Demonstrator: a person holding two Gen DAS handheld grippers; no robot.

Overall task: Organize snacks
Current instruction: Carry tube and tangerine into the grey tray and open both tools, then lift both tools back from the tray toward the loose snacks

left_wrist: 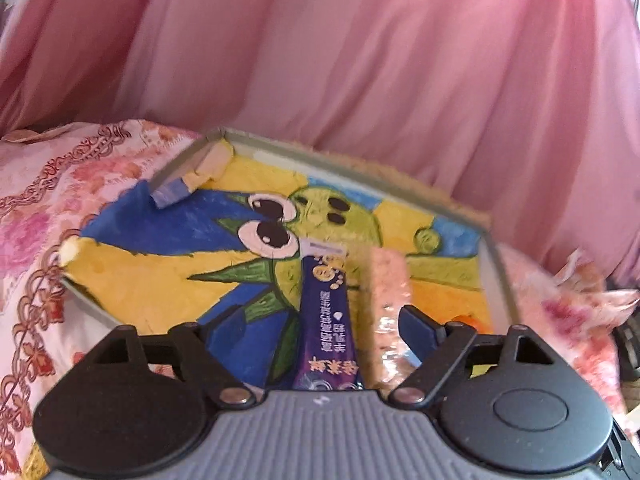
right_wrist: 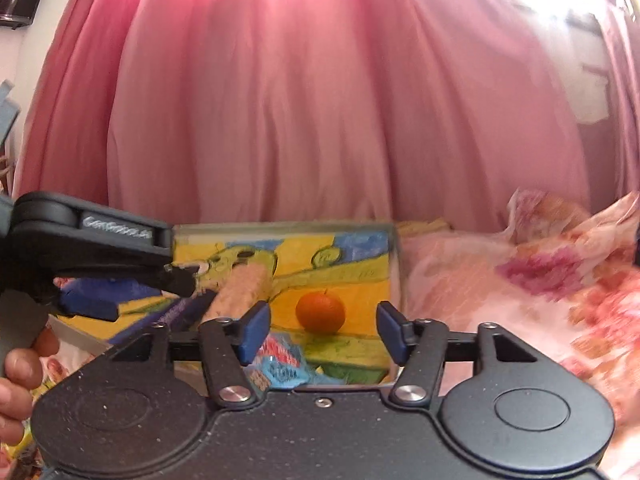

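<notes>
only our right wrist view shows the orange fruit (right_wrist: 320,314), sitting on the painted tray (right_wrist: 368,272) straight ahead, between the spread fingers of our right tongs (right_wrist: 322,330) but beyond their tips, not touching them. a blue crinkled snack packet (right_wrist: 280,364) lies nearer, just under the left finger. that view also catches our left tongs (right_wrist: 132,294) from the side, with a hand (right_wrist: 18,376) on the grip.

our left wrist view shows what the other only hints at: a purple stick packet (left_wrist: 325,312) and a pink wrapped snack bar (left_wrist: 390,304) lying side by side on the tray, both running between the wide-open fingers of the left tongs, neither one pinched. the bar sits just beside the right finger (left_wrist: 418,326). a floral cloth (left_wrist: 44,208) surrounds the tray, with a pink curtain (left_wrist: 360,60) behind.
</notes>
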